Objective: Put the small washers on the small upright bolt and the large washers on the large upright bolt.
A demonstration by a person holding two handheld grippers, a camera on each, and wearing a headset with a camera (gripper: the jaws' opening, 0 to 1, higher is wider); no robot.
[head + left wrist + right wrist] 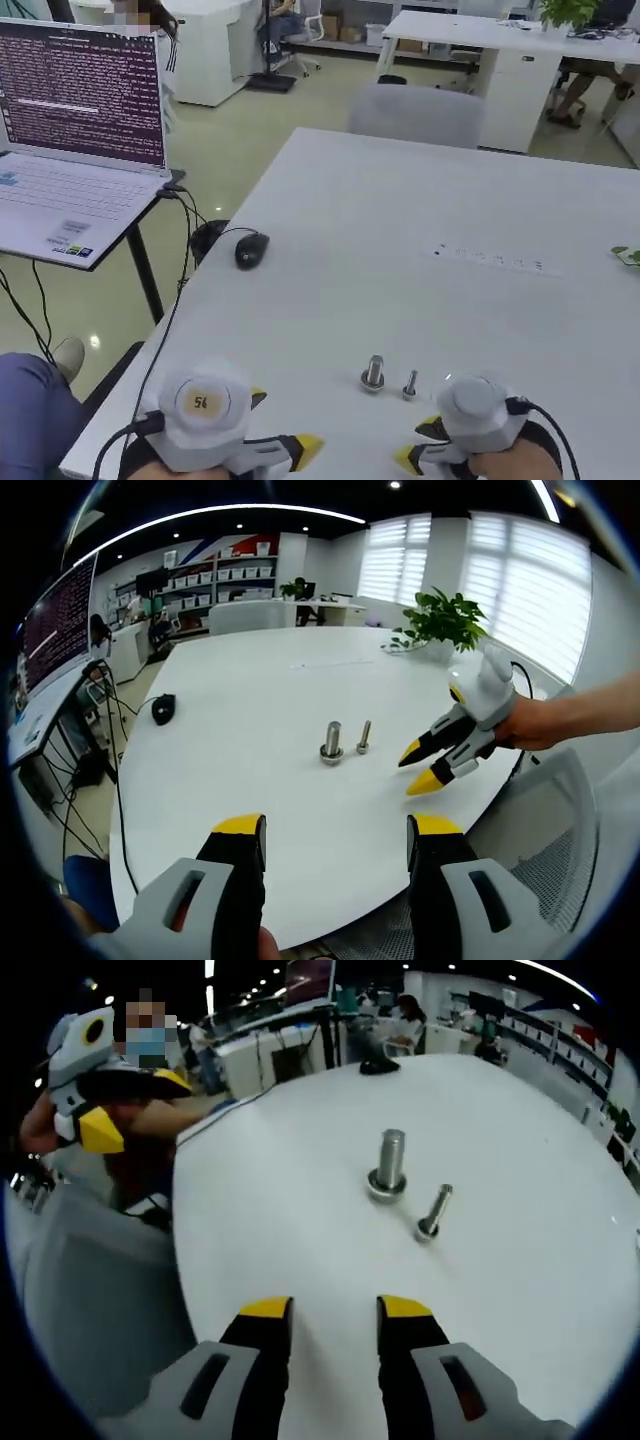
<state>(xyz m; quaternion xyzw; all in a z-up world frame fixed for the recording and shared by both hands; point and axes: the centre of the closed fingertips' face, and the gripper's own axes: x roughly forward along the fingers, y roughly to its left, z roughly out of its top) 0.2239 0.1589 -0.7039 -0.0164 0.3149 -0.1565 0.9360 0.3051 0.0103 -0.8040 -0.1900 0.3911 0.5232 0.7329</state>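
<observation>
Meanwhile, the left gripper [335,826] and right gripper [335,1305] hover with jaws parted and empty; just ahead, a careless reach could topple the small bolt [436,1210].

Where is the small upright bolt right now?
In the head view the small bolt stands on the white table near its front edge, just right of the large bolt and ahead of the right claw.
</observation>
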